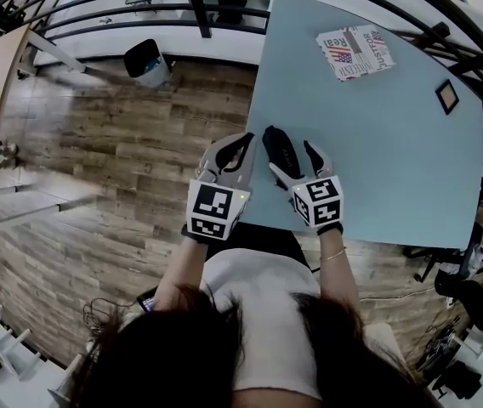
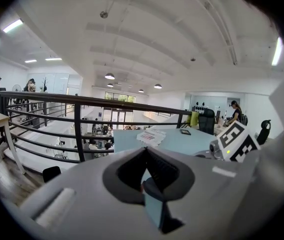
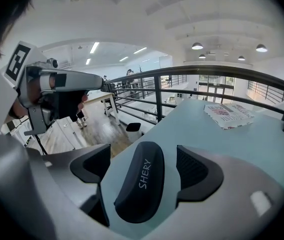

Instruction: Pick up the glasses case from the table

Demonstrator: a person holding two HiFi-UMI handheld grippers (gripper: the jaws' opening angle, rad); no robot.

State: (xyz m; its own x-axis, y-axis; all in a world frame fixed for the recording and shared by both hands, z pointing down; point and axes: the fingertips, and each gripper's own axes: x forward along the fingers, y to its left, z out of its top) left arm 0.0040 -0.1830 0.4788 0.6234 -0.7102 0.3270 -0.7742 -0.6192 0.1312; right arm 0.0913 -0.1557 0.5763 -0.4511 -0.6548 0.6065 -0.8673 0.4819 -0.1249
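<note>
Glasses case [image 3: 140, 191] lying on blue table [image 1: 377, 143], between my right gripper's [image 3: 143, 168] parted jaws, unclamped, my left gripper [image 2: 144, 154] pinched together.

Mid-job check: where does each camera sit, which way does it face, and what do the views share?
Head view: on the person's head, looking steeply down at the light blue table; hair, forearms, left claw and right claw show.
Left gripper view: on the left claw, jaws together, facing across the table toward a black railing; the right claw's marker cube shows.
Right gripper view: on the right claw, jaws apart around the dark oval glasses case; the left claw shows.
Shared: all three show the table and the flag-printed paper.
</note>
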